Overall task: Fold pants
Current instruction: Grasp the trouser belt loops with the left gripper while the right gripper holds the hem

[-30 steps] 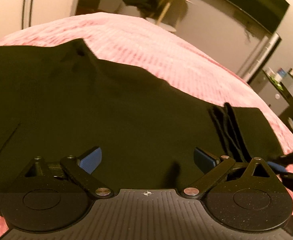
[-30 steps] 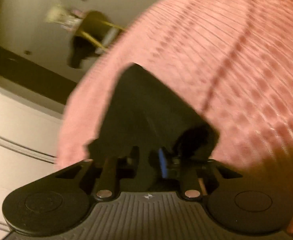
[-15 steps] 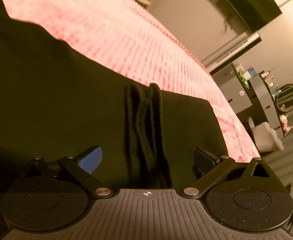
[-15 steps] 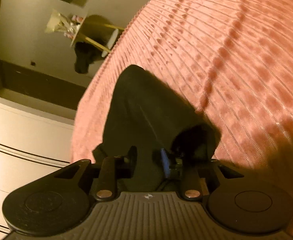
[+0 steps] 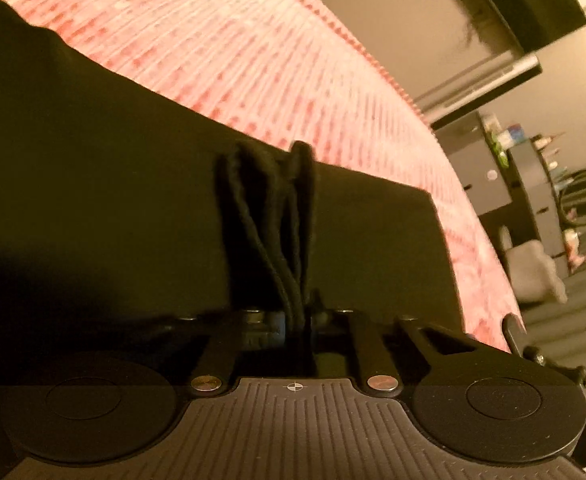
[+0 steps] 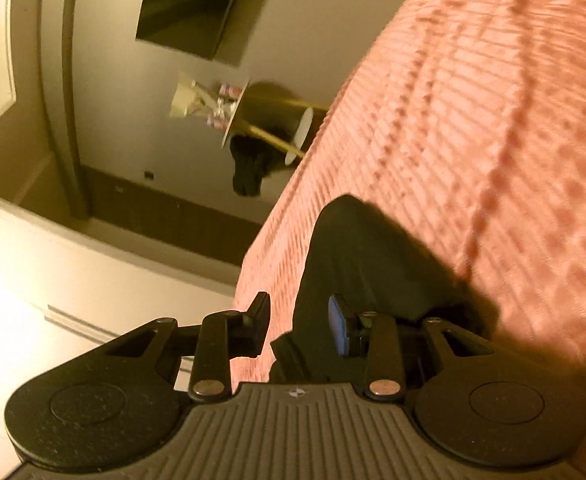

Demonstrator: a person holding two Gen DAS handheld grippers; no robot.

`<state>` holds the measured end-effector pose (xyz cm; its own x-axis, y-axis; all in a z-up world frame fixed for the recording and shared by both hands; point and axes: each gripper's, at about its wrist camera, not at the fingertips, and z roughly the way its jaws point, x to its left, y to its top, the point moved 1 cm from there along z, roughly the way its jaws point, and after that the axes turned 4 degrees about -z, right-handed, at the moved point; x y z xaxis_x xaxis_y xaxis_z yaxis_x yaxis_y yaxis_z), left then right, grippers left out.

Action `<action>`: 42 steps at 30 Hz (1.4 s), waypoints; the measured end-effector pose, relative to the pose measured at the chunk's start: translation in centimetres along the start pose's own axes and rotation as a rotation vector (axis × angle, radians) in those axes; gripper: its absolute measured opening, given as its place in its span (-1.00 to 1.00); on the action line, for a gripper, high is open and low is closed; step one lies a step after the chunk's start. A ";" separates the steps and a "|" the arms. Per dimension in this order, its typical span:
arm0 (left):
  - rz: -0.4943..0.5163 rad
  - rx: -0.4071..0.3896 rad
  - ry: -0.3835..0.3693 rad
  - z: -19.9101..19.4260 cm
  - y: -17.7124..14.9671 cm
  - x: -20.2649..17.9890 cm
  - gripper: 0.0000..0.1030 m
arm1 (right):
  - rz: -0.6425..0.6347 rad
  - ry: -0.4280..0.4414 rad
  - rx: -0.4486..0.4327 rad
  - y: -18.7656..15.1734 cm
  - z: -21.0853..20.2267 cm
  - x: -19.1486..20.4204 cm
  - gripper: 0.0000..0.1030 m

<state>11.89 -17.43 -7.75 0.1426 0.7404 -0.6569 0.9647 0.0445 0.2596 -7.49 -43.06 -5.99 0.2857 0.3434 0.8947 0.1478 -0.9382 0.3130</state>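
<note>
Black pants (image 5: 113, 200) lie spread on a pink ribbed bedspread (image 5: 293, 72). A bunched ridge of black fabric (image 5: 269, 208) runs down into my left gripper (image 5: 297, 320), whose jaws are closing and pinch that ridge between them. In the right wrist view a narrow end of the pants (image 6: 357, 256) lies near the bedspread's (image 6: 493, 120) edge. My right gripper (image 6: 299, 328) is opening. The cloth's edge sits between the jaws beside the blue pad (image 6: 337, 330), and the other finger (image 6: 259, 328) stands clear of it.
The bed's edge drops off on the left in the right wrist view, toward a white wardrobe door (image 6: 53, 280). A small round table (image 6: 269, 120) with a dark garment (image 6: 253, 168) stands beyond the bed. A dark dresser (image 5: 533, 168) with small items stands past the bed's right side.
My left gripper travelled along the pants to the bunched ridge and went from wide open to closed on it. My right gripper's jaws parted from the pant end and the hand turned.
</note>
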 end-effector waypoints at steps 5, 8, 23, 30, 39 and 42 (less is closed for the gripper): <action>0.043 -0.094 -0.040 -4.8 0.5 0.5 -0.81 | 0.024 0.006 -0.018 0.0 -1.1 -0.3 -0.34; 0.085 -0.145 -0.040 -9.1 1.1 2.2 -0.81 | -0.034 0.023 0.014 -0.4 -1.2 0.8 0.15; -0.027 -0.229 0.100 -13.7 0.9 12.8 0.05 | -0.386 -0.282 0.215 -5.0 3.1 6.5 -0.12; -0.064 -0.233 0.082 -13.6 1.2 13.5 -0.64 | -0.579 -0.354 0.198 -7.6 5.1 8.1 -0.59; -0.047 -0.343 -0.024 -16.3 0.9 12.7 -0.81 | -0.757 -0.520 0.306 -9.8 8.7 8.2 -0.58; 0.010 -0.383 0.058 -17.5 0.5 12.1 -0.80 | -0.723 -0.410 0.210 -9.4 6.9 9.0 -0.58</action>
<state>10.17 3.33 -3.20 0.1280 0.7784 -0.6146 0.8091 0.2765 0.5186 0.23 -30.85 -3.11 0.3675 0.8807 0.2989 0.5863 -0.4688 0.6606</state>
